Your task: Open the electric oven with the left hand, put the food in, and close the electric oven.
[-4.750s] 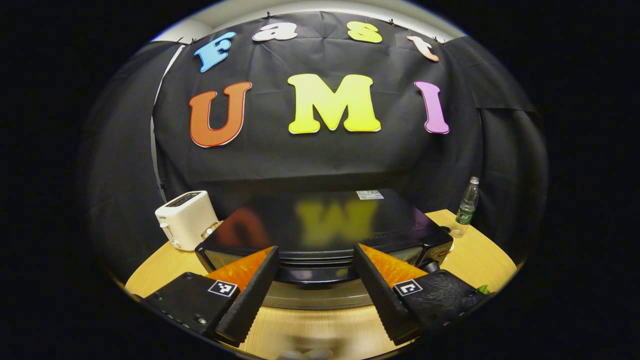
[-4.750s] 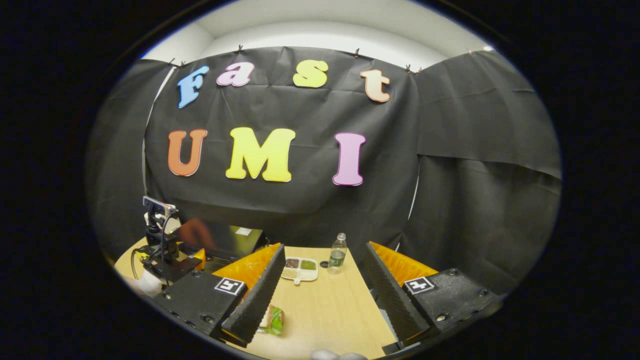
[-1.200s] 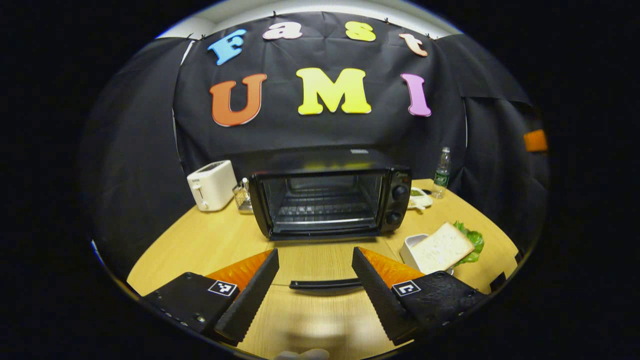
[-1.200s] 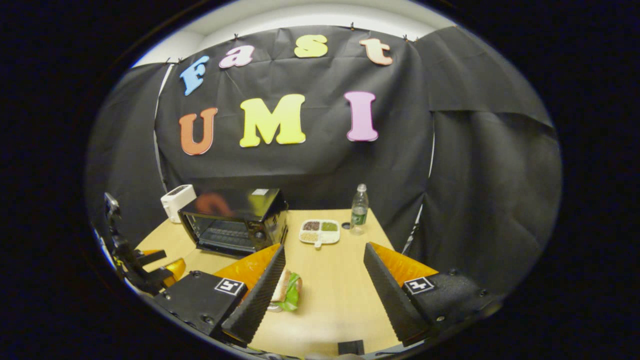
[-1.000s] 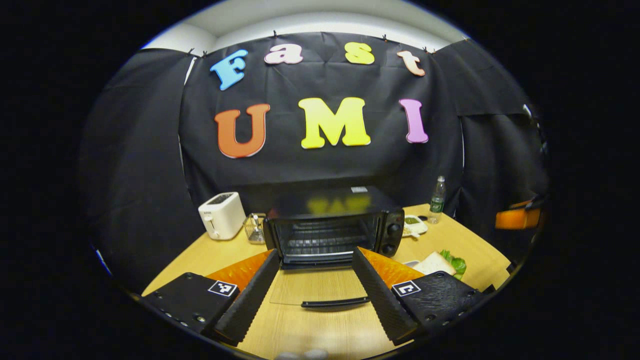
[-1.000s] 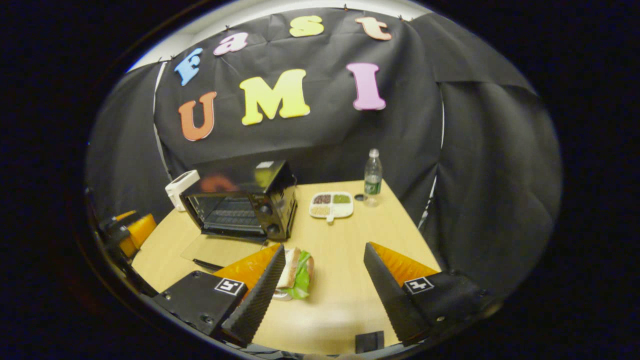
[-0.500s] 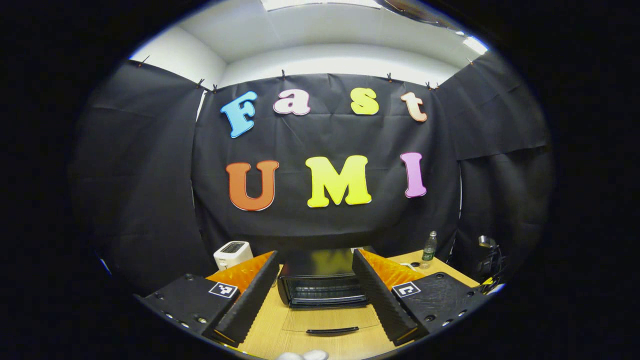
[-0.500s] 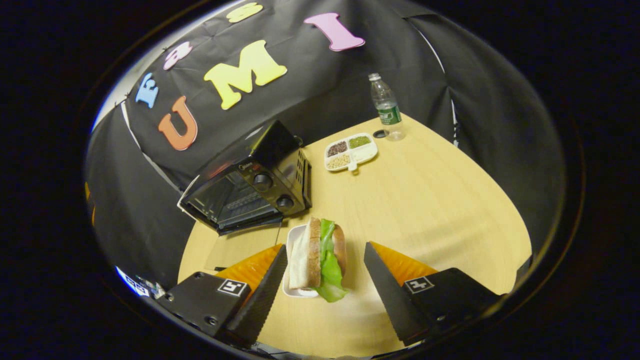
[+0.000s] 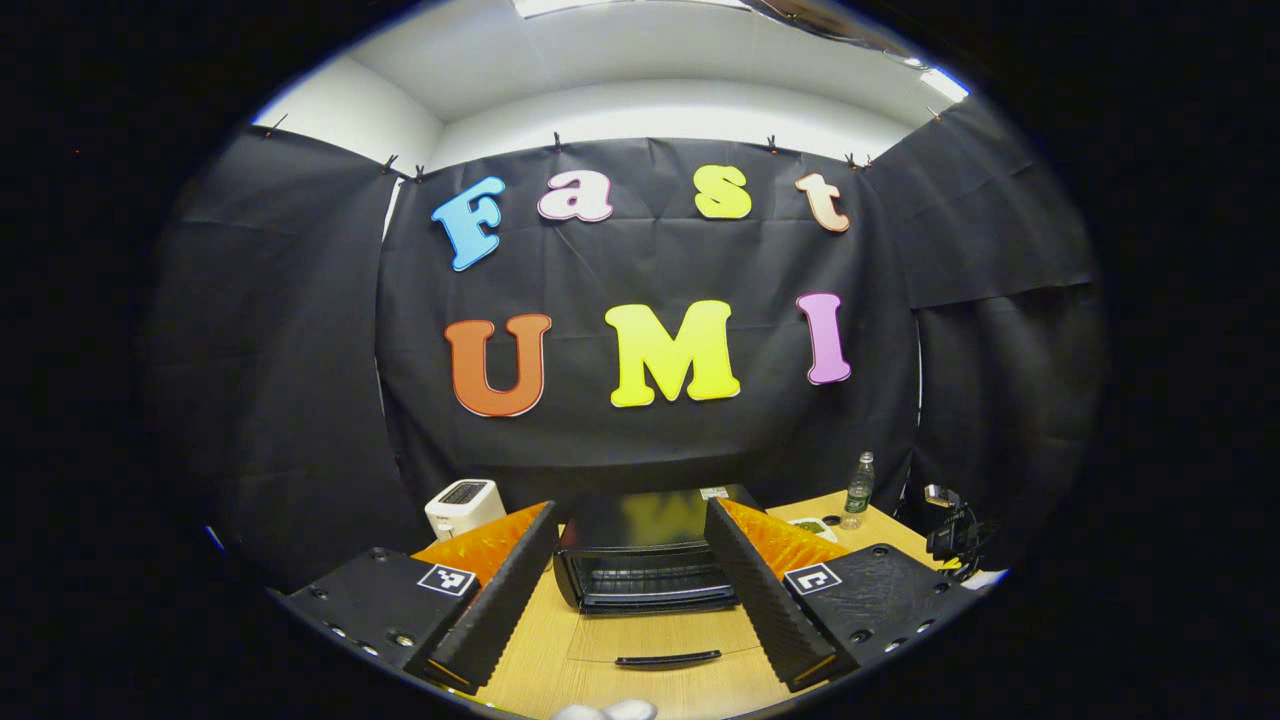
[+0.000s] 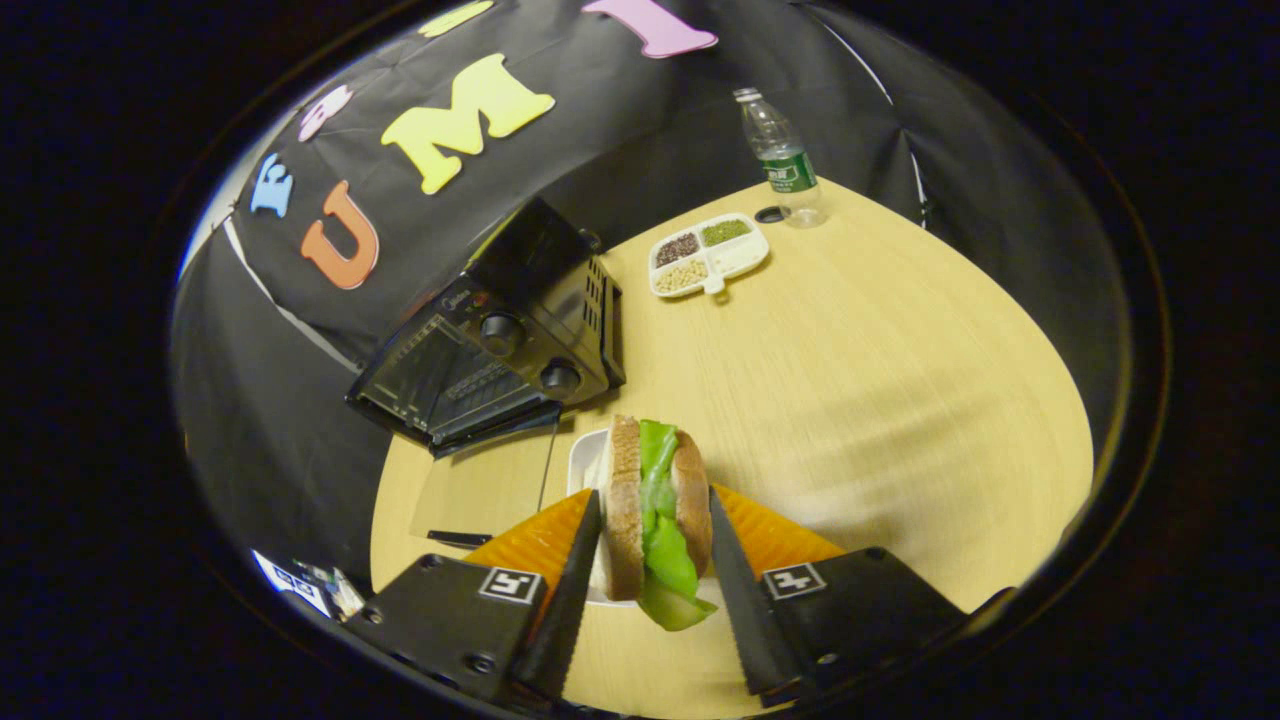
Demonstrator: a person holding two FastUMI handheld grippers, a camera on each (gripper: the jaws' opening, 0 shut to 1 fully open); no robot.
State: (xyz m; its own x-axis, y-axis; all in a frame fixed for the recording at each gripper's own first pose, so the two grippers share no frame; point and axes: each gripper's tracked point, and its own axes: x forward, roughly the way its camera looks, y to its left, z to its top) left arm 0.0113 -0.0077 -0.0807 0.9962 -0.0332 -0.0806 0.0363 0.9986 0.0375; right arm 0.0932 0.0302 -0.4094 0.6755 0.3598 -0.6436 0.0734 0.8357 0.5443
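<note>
1. Left gripper [image 9: 630, 585]: fingers spread wide, nothing between them, held level, raised above table height.
2. Right gripper [image 10: 648, 580]: pitched downward, fingers drawn close, both pressing the sandwich [image 10: 655, 505] sides.

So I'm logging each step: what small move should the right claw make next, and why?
Probably lift the sandwich off its white dish: the right claw has closed on both bread sides, and the oven door already lies open, flat on the table.
</note>
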